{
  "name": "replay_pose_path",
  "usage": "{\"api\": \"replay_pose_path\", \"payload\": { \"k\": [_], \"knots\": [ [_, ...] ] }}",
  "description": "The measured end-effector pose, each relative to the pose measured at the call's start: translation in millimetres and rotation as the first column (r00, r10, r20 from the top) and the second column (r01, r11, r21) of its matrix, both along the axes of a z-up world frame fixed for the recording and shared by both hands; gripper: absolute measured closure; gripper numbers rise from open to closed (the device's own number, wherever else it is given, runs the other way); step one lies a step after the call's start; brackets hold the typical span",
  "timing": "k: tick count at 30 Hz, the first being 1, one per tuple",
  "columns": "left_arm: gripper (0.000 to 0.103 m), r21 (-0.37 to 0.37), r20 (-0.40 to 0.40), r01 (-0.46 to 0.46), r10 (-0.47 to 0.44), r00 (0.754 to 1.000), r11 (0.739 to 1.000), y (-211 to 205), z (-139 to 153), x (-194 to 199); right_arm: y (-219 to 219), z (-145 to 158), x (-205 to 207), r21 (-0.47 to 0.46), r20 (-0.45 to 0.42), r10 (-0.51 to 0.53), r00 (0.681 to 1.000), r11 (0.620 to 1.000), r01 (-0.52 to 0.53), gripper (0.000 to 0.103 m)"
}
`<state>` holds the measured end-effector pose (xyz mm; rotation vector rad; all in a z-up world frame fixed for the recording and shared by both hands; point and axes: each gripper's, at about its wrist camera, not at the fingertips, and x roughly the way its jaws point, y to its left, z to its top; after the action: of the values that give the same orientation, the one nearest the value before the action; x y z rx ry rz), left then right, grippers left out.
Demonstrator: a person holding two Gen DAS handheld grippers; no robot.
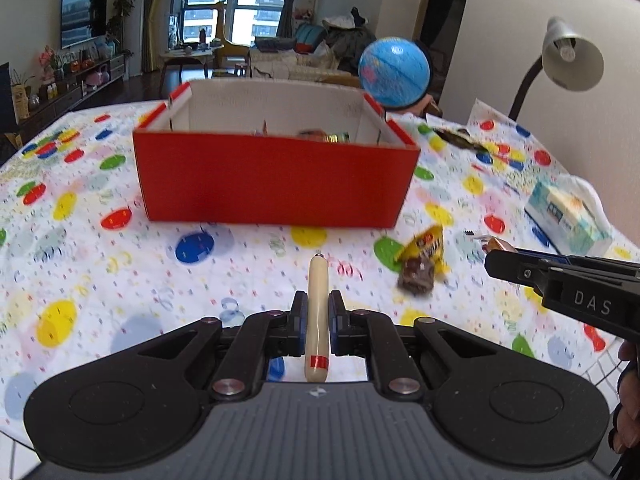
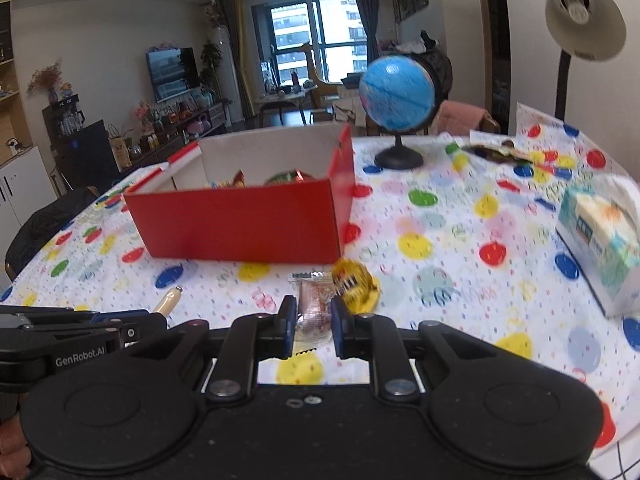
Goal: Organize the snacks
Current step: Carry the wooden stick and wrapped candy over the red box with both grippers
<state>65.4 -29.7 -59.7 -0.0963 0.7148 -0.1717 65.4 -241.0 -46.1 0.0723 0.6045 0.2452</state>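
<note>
Sausage (image 1: 317,320) clamped lengthwise in left gripper (image 1: 318,322), tip toward red box (image 1: 276,184), above tablecloth (image 1: 120,280). Clear-wrapped snack (image 2: 314,308) pinched in right gripper (image 2: 313,326). Yellow packet (image 1: 426,256) lies on cloth near box's front right corner, just beside right gripper. Box holds more snacks (image 2: 288,178). Tissue pack (image 2: 600,248) right; globe (image 2: 396,94), lamp (image 2: 584,20) behind.

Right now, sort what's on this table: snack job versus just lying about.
Job: sausage stick in left gripper; clear-wrapped snack in right gripper; yellow candy bag; red box.
Lying about: globe; tissue pack; desk lamp.
</note>
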Motion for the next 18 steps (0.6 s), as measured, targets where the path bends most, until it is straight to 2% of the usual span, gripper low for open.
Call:
{"api": "replay_pose_path", "payload": {
  "k": [11,18],
  "knots": [
    [0.093,0.030,0.101,-0.021,0.018,0.995,0.999,15,48,23,19,41,18,-0.021,0.081,0.029,0.996,0.999,-0.028,0.087],
    [0.093,0.054,0.137,-0.035,0.028,0.990,0.998,25,67,44,33,56,40,-0.021,0.102,0.044,0.994,0.999,-0.042,0.087]
  ]
}}
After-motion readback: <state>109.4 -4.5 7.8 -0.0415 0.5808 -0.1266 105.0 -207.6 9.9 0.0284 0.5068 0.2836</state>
